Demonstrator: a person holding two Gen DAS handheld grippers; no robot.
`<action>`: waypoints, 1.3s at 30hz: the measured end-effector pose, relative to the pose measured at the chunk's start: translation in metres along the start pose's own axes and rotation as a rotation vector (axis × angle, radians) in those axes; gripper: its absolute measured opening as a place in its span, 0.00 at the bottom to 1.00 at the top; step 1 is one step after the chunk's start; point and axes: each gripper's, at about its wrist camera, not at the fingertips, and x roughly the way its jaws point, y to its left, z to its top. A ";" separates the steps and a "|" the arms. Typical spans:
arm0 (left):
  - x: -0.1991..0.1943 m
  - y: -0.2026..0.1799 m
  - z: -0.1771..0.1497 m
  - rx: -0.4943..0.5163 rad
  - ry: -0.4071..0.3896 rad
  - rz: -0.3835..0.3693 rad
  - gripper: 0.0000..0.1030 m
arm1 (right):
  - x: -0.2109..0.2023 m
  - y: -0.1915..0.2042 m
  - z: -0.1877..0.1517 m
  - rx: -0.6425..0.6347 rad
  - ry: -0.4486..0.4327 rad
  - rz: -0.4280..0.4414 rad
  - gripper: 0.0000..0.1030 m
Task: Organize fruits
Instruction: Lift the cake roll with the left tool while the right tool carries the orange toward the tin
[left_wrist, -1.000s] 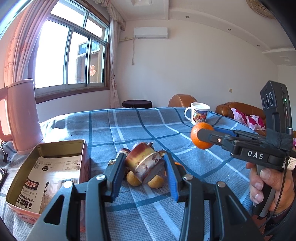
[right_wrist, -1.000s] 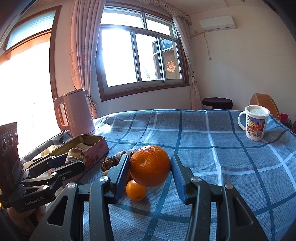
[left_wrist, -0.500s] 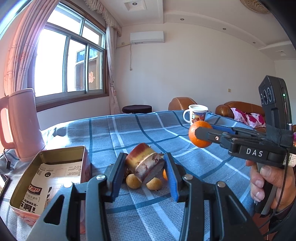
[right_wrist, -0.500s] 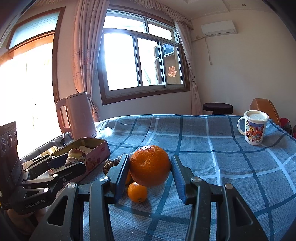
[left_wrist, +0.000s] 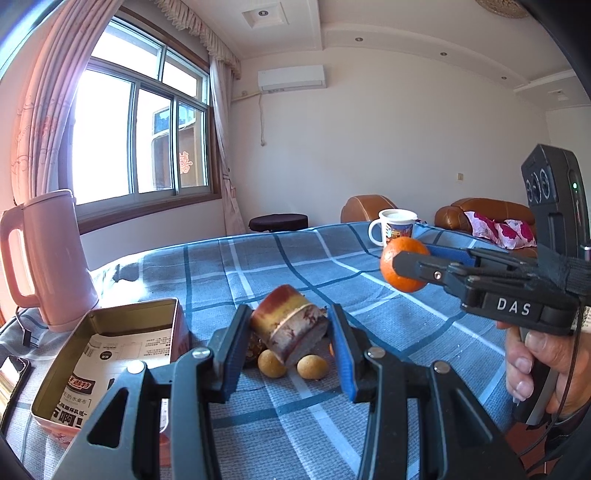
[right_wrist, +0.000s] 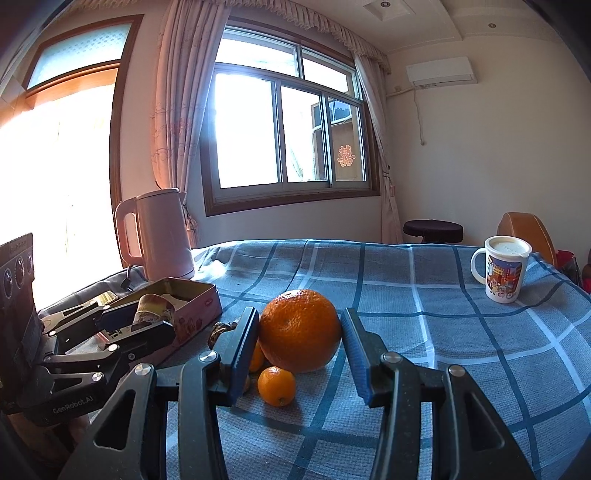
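Note:
My left gripper is shut on a red and yellow apple piece with a cut face, held above the table. My right gripper is shut on a big orange, also lifted; the orange also shows in the left wrist view. On the blue checked cloth lie two small yellow fruits and a small mandarin. An open pink tin lined with printed paper stands at the left; the right wrist view shows it too.
A pink kettle stands behind the tin by the window. A white printed mug stands at the far right of the table. A phone lies left of the tin. Brown dried fruits lie by the tin.
Both grippers have risen a little with their fruit still held, and the table and loose fruits sit lower in both views. Grips are unchanged.

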 end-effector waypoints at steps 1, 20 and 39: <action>-0.001 0.000 0.001 0.000 -0.002 0.000 0.43 | 0.000 0.000 0.000 0.003 0.001 0.001 0.46; -0.003 0.026 0.012 -0.032 0.002 0.081 0.43 | 0.015 0.024 0.015 -0.047 0.002 0.050 0.46; 0.004 0.067 0.012 -0.085 0.046 0.167 0.43 | 0.048 0.061 0.026 -0.118 0.035 0.113 0.46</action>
